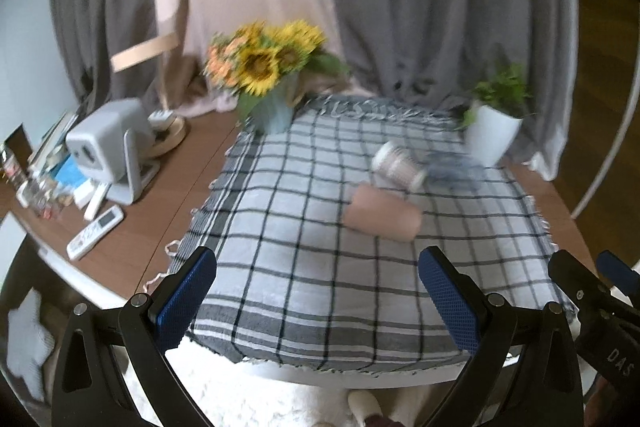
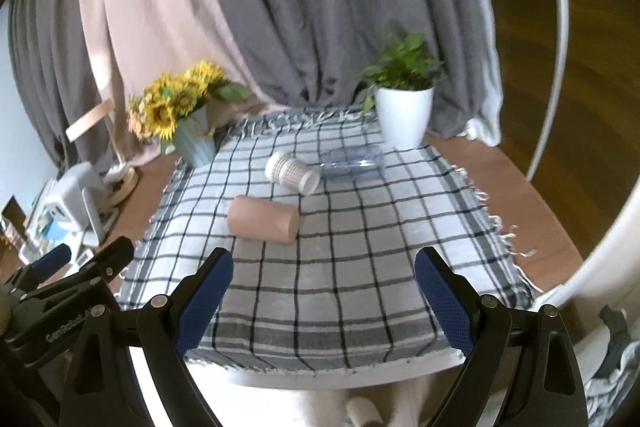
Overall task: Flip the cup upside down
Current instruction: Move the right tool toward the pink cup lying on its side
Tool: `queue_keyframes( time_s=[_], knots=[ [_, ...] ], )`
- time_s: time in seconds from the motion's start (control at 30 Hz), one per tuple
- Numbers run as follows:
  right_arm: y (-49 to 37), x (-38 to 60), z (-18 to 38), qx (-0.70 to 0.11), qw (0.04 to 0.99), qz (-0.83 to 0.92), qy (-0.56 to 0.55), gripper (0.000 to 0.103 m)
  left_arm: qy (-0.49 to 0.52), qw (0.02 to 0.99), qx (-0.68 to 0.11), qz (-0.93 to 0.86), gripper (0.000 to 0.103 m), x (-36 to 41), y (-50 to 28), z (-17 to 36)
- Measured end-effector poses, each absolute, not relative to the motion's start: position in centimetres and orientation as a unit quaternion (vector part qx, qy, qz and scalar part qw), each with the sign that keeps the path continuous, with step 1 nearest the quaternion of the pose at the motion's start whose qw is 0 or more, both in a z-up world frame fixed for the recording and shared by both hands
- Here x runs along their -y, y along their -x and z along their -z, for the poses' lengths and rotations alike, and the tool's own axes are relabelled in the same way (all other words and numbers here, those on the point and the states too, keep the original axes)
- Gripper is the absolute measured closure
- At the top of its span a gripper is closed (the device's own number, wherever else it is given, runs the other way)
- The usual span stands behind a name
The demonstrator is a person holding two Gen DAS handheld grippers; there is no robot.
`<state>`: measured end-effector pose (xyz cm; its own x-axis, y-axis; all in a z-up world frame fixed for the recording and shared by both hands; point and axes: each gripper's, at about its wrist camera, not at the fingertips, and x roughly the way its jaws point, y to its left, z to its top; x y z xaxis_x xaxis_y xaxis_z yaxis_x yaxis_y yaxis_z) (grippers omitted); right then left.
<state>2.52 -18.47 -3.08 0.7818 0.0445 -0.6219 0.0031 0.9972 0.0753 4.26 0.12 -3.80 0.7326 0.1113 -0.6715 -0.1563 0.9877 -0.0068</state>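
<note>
Three cups lie on their sides on a checked cloth (image 2: pixel 340 267). A pink cup (image 2: pixel 264 219) lies nearest, also in the left wrist view (image 1: pixel 382 213). Behind it lie a white patterned cup (image 2: pixel 292 173) (image 1: pixel 398 165) and a clear plastic cup (image 2: pixel 352 163) (image 1: pixel 452 169). My left gripper (image 1: pixel 318 291) is open and empty above the cloth's near edge. My right gripper (image 2: pixel 324 295) is open and empty, also at the near edge. The cups are well ahead of both.
A sunflower vase (image 2: pixel 188 119) stands at the cloth's back left, a white plant pot (image 2: pixel 404 115) at the back right. A small white device (image 1: pixel 112 147), a remote (image 1: pixel 94 233) and clutter sit on the wooden table to the left. Curtains hang behind.
</note>
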Motion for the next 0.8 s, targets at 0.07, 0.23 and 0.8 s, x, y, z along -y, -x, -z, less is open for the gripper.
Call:
queue_keyframes(
  time_s=[0.07, 0.23, 0.8],
  knots=[
    [-4.8, 18.1, 3.9, -0.349, 0.936, -0.033, -0.026, 0.011, 0.045, 0.923, -0.372, -0.091, 0.0, -1.2, -5.4, 4.8],
    [-10.4, 16.6, 5.9, -0.393, 0.915, -0.089, 0.015, 0.011, 0.093, 0.898, -0.405, -0.148, 0.0, -3.0, -8.5, 7.5],
    [-24.8, 10.2, 12.8, -0.499, 0.816, -0.247, 0.154, 0.011, 0.168, 0.807, -0.492, -0.282, 0.0, -5.3, -14.7, 14.7]
  ],
)
